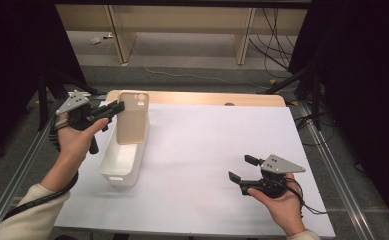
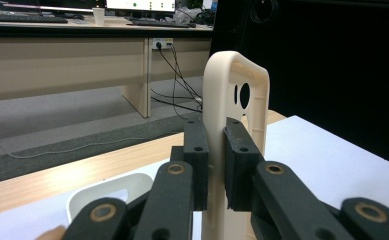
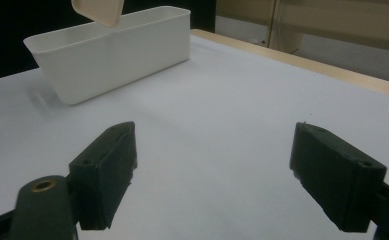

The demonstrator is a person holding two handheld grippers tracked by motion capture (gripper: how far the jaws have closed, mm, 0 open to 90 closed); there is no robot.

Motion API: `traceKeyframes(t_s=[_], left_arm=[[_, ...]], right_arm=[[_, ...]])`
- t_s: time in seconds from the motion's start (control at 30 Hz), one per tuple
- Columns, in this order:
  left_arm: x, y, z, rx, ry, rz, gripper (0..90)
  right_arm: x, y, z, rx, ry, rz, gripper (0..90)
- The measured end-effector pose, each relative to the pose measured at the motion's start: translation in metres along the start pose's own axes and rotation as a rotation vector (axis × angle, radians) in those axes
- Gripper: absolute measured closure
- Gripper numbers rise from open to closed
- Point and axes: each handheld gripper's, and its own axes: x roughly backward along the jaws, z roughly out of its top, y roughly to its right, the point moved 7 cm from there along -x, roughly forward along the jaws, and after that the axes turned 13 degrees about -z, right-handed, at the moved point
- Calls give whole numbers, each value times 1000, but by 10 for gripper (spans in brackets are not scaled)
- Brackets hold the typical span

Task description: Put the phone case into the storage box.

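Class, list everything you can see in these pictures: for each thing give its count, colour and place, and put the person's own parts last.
phone case: one, beige, upright above the bin's far end, clamped by the left gripper
bin: one, white, left part of the sheet
sheet: one, white, covering the table
table: one, wooden, far edge showing
left gripper: one, black, shut on the case's edge
right gripper: one, black, open, above the sheet at right
hands: two, each holding a gripper

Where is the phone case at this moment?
The phone case is at the left of the high view, held upright over the white bin by the left gripper, which is shut on its edge.
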Motion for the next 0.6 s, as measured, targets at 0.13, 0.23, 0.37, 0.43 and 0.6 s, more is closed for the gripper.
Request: traceKeyframes(t_s=[0.13,0.23,0.37,0.43,0.6], left_arm=[[1,-4,2,-16,2,0,818],[1,-6,2,-25,1,3,818],[1,-10,2,-38,-1,7,817],[1,-12,2,-40,1,10,818],[2,-18,3,-54,-4,15,818]], right_arm=[[-1,2,1,11,21,-6,201],[-1,1,1,8,22,-2,202],[0,2,0,4,10,-12,202],[0,2,0,-4,5,-9,202],[-1,3,0,17,24,-15,201]])
